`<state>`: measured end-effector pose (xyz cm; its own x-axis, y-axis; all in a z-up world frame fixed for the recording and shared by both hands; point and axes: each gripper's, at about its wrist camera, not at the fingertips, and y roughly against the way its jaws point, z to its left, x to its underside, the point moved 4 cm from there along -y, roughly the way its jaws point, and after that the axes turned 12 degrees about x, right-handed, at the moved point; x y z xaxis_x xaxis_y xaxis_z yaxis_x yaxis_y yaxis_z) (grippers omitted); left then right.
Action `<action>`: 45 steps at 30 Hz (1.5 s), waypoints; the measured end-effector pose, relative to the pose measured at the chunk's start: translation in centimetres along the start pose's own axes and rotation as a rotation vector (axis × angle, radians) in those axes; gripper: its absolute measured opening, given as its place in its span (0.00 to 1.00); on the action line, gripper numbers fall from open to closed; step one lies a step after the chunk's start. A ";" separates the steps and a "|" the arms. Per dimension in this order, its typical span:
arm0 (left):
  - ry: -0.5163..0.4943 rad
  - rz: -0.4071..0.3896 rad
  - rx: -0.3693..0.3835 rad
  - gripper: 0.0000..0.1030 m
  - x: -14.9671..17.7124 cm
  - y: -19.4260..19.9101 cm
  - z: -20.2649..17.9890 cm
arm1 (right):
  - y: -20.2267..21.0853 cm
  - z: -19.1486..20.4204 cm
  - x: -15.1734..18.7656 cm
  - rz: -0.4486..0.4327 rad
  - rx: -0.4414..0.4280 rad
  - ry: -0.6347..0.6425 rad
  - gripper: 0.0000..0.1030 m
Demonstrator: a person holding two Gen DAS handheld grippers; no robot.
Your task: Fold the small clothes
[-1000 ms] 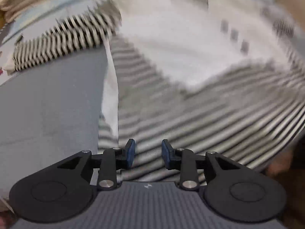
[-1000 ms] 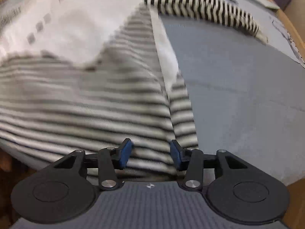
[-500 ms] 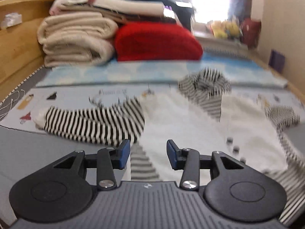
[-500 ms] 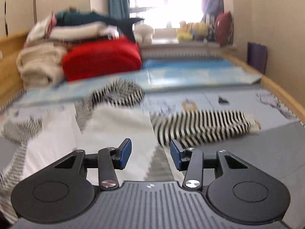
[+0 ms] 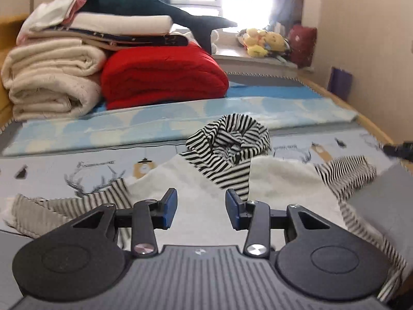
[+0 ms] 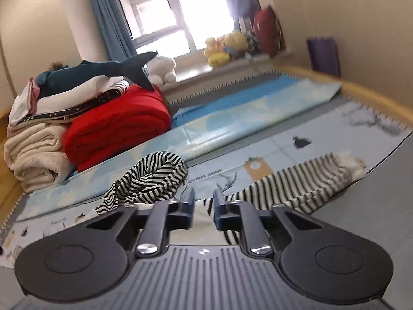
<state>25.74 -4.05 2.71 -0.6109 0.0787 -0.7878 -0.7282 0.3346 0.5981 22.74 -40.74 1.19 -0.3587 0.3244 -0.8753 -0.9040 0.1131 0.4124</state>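
Note:
A small hooded top lies spread on the printed mat [image 5: 77, 165]. Its body [image 5: 196, 183] is white; its hood [image 5: 229, 139] and both sleeves are striped black and white. My left gripper [image 5: 201, 206] hovers above the near part of the white body, jaws closing a little with nothing between them. In the right wrist view the hood [image 6: 152, 178] sits left of centre and one striped sleeve [image 6: 296, 186] stretches to the right. My right gripper [image 6: 204, 206] hangs over the top's near part, jaws closing to a narrow gap, with nothing caught between the pads.
At the back left stand folded cream blankets [image 5: 51, 77] and a red quilt [image 5: 162, 75], with a plush shark [image 5: 160, 13] on top. Soft toys [image 5: 263, 41] line the window sill. A wooden rim [image 6: 374, 95] runs along the right side.
Both grippers have lifted away from the striped hem and tilted up, so the whole top and room now show. The right jaws have narrowed; the left sleeve lies flatter.

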 end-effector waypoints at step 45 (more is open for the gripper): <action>0.190 0.086 -0.051 0.23 -2.0 -10.2 5.7 | -34.1 17.6 -6.4 0.204 -0.134 0.300 0.38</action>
<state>36.12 -2.21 -2.66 -0.7156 -0.0749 -0.6944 -0.6825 0.2861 0.6725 59.96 -30.11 -2.81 -0.5683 0.0360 -0.8220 -0.8224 -0.0555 0.5662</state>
